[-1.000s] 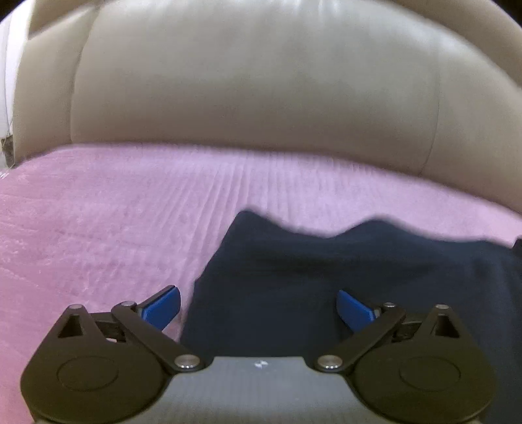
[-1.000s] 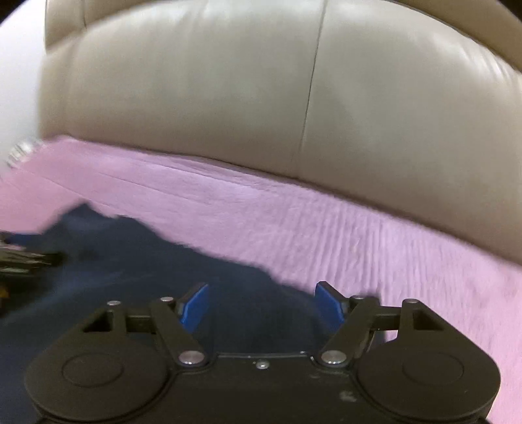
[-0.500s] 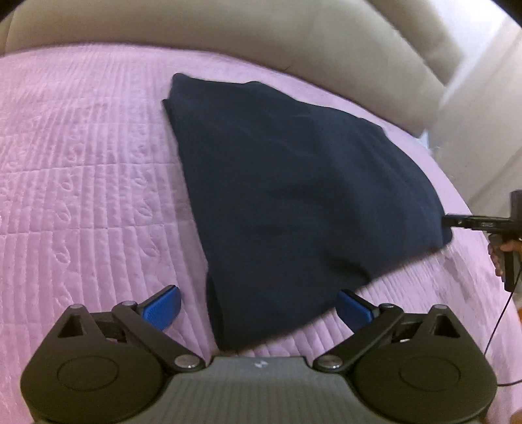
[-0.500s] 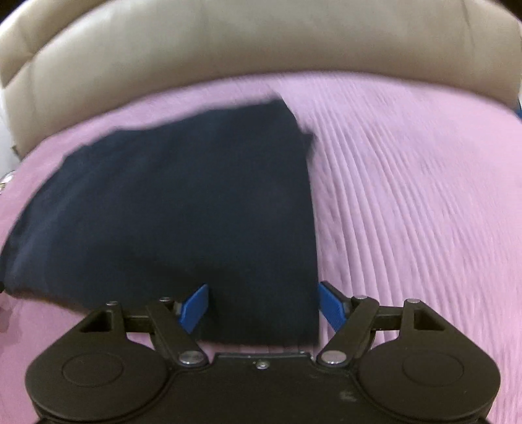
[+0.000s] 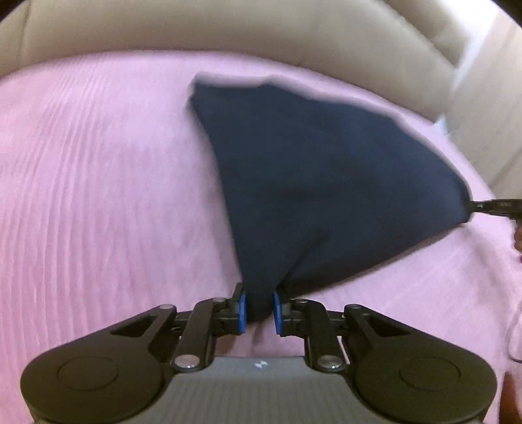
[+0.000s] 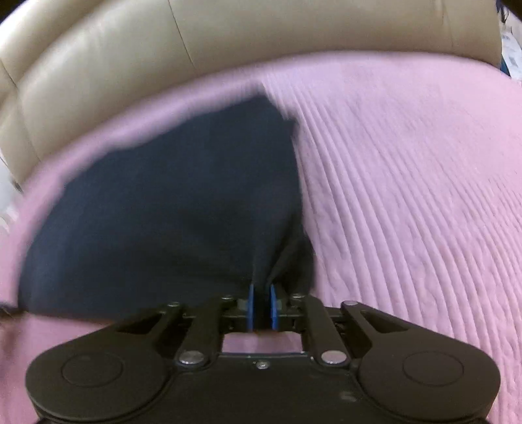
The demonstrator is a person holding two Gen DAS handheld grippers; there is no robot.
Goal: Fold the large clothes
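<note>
1. the garment (image 5: 319, 182), dark navy and already folded at least once, lies on the pink bed (image 5: 98, 195), near the beige headboard (image 5: 228, 29). its two near corners are lifted and pulled into peaks.
2. the left gripper (image 5: 259, 310) is clenched on one near corner; the cloth bunches between its blue pads (image 5: 241, 311). the right gripper (image 6: 260, 308) is clamped on the other near corner, its pads (image 6: 250, 306) almost meeting around a thin pinch of fabric.
3. in the left view the right gripper's tip shows at the garment's far right corner, so the near edge is stretched between the two.
4. the step in hand looks like the next fold: carrying the near edge up and over towards the headboard side.
5. to do it well, i judge both grippers should rise together and keep the edge taut, so the middle does not sag or drag the lower layer along.
6. they should travel evenly, lay the held edge square on the far edge, and let go only once the cloth rests flat.
7. half a second ago both grippers were spread wide, hovering at the near edge with the garment lying flat; now both have closed on its corners and the edge is lifted.
</note>
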